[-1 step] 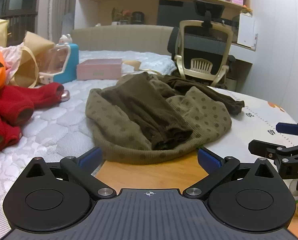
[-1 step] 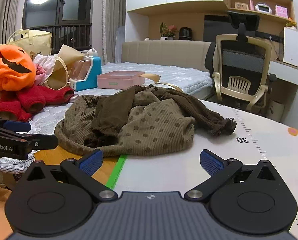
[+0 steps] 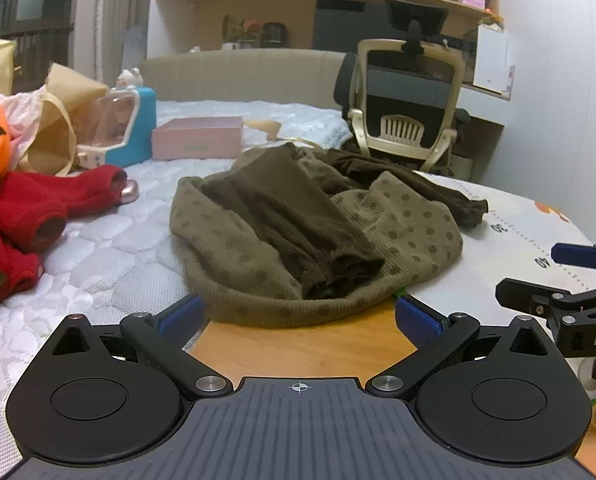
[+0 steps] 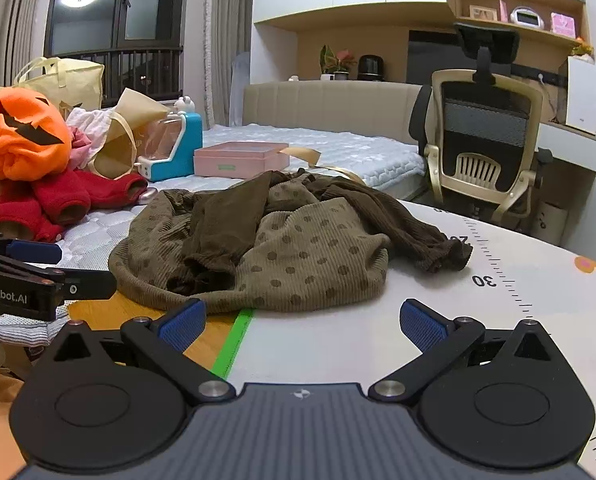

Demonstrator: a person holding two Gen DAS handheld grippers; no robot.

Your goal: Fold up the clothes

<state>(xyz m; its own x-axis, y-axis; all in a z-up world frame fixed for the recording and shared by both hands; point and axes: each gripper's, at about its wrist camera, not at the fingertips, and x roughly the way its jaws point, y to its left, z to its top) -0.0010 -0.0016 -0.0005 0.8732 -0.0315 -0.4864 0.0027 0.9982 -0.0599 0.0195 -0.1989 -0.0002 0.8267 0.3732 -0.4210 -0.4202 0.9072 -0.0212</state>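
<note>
Both my left gripper [image 3: 300, 314] and right gripper [image 4: 302, 320] hang with fingers spread and empty before the rumpled brown top [image 4: 289, 256], mid-frame, which looks soft, light and floppy, so I'd pinch its thick near hem [image 3: 298, 314].

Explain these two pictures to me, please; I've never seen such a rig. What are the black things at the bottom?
They are two hand-held grippers, one in each of a person's hands, each with a fisheye camera looking along its two blue-padded fingers. One picture is from the left gripper, the other from the right gripper. Each also shows the other at its edge. Both are open and hold nothing. Just ahead lies a crumpled brown dotted garment, waiting to be folded, partly on a white mat printed with numbers. To the left lie red clothes, an orange pumpkin and a pink box.
</note>
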